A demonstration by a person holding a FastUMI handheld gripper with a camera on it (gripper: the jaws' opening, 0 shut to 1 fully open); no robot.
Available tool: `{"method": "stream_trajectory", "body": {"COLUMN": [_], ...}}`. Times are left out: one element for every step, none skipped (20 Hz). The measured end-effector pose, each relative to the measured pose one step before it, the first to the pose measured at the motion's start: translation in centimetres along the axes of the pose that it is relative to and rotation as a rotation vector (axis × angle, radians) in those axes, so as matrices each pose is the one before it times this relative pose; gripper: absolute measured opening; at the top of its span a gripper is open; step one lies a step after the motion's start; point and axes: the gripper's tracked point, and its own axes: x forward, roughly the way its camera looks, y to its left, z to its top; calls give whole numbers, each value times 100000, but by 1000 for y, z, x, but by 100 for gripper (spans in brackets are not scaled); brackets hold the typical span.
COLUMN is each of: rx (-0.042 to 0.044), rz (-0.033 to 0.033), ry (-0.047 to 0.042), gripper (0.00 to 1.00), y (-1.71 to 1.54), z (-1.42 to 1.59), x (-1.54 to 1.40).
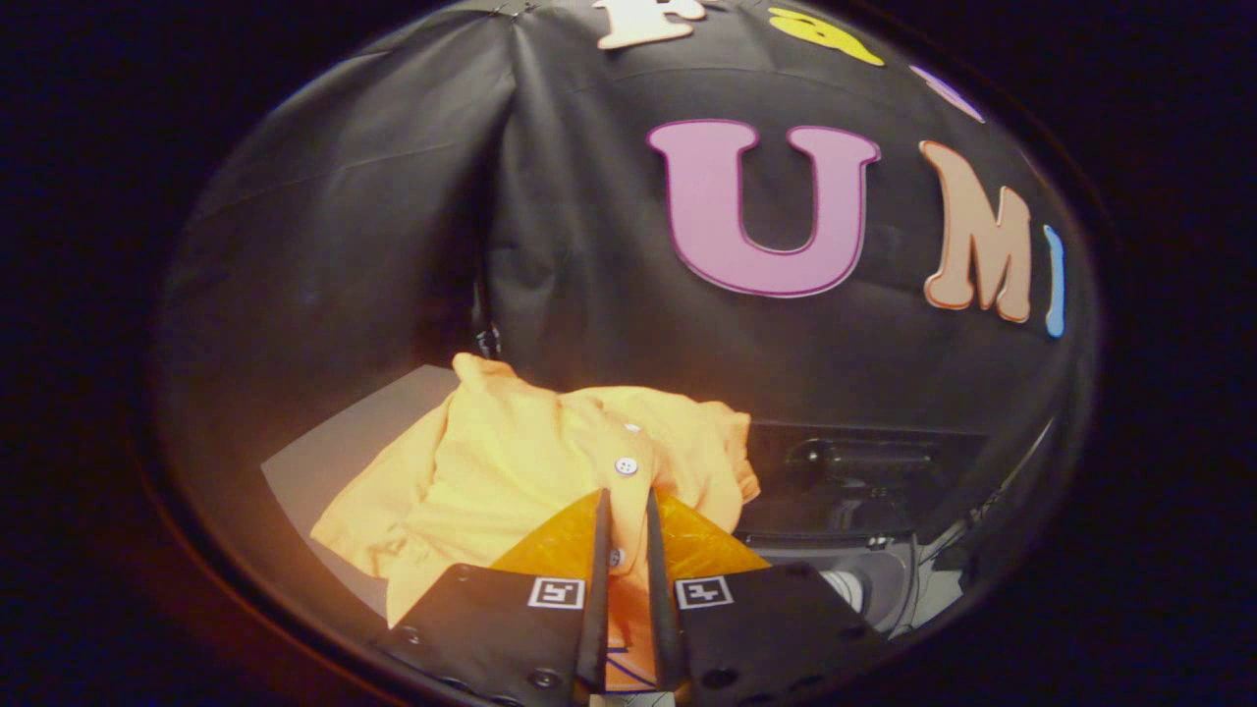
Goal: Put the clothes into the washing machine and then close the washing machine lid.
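An orange shirt (511, 471) with white buttons lies bunched on a grey surface (334, 452), just ahead of the fingers and to their left. My gripper (626, 499) is nearly closed, and a fold of the shirt with a button on it fills the narrow gap between both fingers. To the right of the fingers is the washing machine (864, 579), with a pale curved rim low down. A dark raised panel (854, 471) stands behind that rim; I cannot tell for sure that it is the lid.
The booth's black cloth wall (393, 245) hangs close behind the shirt and the machine. The grey surface ends in an edge to the left of the shirt. Cables run at the far right beside the machine.
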Motion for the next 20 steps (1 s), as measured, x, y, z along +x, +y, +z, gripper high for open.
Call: {"method": "stream_trajectory", "body": {"rx": [56, -503, -657, -216, 268, 386, 443, 563, 454, 1110, 853, 280, 7, -422, -731, -726, -401, -43, 91, 152], "rz": [-4314, -4597, -4625, -3717, -3340, -3266, -2714, -2539, -1457, -809, -639, -731, -911, -1304, -1952, -2246, -2102, -1856, -1575, -1147], "ry": [-1568, -1026, -796, -947, -1014, -1208, -1096, -991, 277, 532, 551, 595, 458, 119, -338, -126, 22, -137, -145, 419], "gripper": [19, 19, 19, 19, 19, 19, 19, 19, 19, 19, 19, 19, 19, 19, 19, 19, 19, 19, 19, 19], "y": [-1931, -1951, -2017, -1554, -1452, -1417, -1199, -971, -830, -474, -366, -274, -325, -427, -590, -613, -714, -590, -580, -516], "z": [357, 281, 168, -23, 203, 268, 227, 60, -202, -336, -281, -347, -348, -193, 31, -153, -4, 77, -181, -165], "x": [-164, -131, -188, 199, 56, 137, 110, 308, 232, 176, 256, 194, 114, 114, 113, 312, 240, 103, 239, 208]}}
